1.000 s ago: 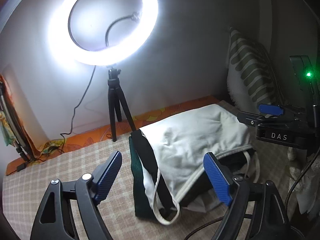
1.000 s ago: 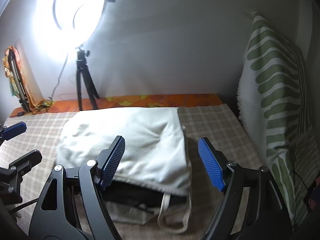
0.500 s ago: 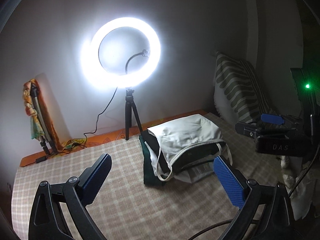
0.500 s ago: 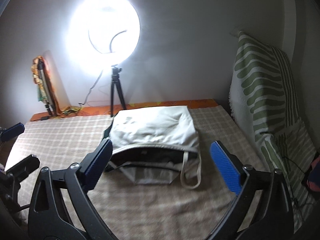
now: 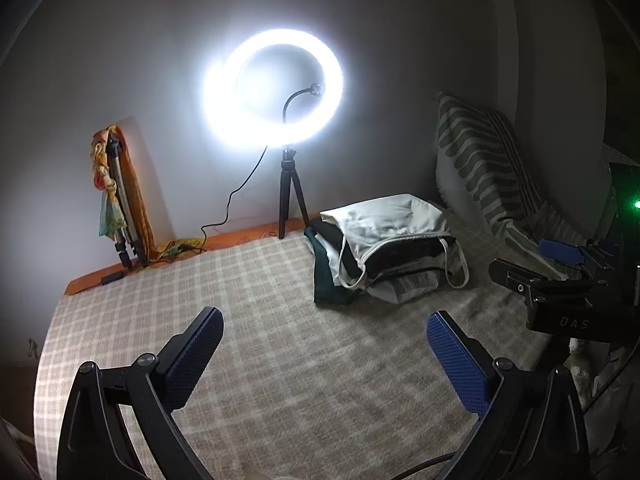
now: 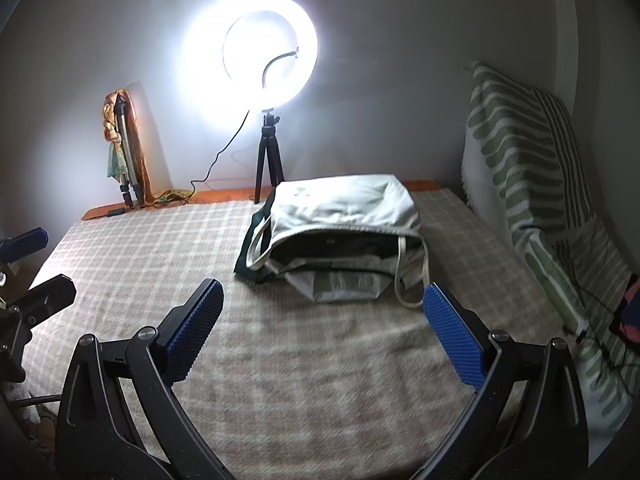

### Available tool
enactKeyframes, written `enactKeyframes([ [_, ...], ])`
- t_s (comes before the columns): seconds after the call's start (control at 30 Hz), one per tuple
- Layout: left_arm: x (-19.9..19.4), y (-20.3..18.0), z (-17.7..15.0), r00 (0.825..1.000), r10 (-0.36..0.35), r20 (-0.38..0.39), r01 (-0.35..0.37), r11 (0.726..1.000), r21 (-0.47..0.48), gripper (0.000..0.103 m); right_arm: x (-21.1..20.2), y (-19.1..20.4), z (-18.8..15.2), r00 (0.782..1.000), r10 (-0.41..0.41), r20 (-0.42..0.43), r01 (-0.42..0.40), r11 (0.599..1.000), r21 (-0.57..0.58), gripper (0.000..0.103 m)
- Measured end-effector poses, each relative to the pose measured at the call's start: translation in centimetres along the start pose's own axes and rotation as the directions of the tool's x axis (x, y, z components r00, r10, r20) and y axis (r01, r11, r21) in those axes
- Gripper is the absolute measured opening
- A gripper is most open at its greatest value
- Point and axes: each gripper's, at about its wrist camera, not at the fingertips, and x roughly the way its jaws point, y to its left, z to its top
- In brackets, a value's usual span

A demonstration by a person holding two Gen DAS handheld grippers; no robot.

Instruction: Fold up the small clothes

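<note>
Both tongs are wide open right now with nothing between them. The left gripper (image 5: 324,356) and right gripper (image 6: 322,332) have both just been spreading their jaws, and all you see between the blue pads (image 6: 192,328) is bare checked blanket (image 6: 304,400). In the left wrist view the right gripper sits off at the right edge, empty too.

The clothes are well out ahead of both, toward the far end of the blanket near the wall: a little stack (image 6: 336,240) with a white top (image 5: 390,218) lying on the pile, dark pieces under it, and a dark green garment (image 5: 326,280) poking out on the left side. Looks folded and parked already, so I'd guess this round is basically done.

Handling-wise it's all light, floppy fabric, zero stiffness. Grab it by one point and the rest droops and the fold falls apart. The white top's thin straps (image 6: 404,280) loop out loose at the front and would snag easily. If it needs moving, I'd pinch the thick folded edge or the hem at both sides, one gripper each, not the straps.

Beyond that: ring light (image 5: 276,88) on its tripod by the wall, and a striped cushion (image 6: 520,152) on the right.
</note>
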Motion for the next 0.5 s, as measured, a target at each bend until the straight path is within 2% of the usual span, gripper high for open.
enactKeyframes([
  [0.3, -1.2, 1.3, -2.8, 1.0, 0.002, 0.03, 0.0, 0.998, -0.058, 0.102, -0.6, 1.2, -2.0, 1.0, -0.009, 0.019, 0.009, 1.0, 0.007, 0.102],
  [0.4, -0.5, 1.3, -3.2, 1.0, 0.008, -0.012, -0.009, 0.999, -0.044, 0.102, -0.7, 1.4, -2.2, 1.0, -0.016, 0.023, 0.016, 1.0, 0.003, 0.102],
  [0.5, -0.5, 1.2, -3.6, 0.999, 0.04, -0.012, -0.04, 0.999, -0.025, 0.102, -0.6, 1.4, -2.3, 1.0, -0.005, 0.023, 0.005, 1.0, 0.003, 0.103],
])
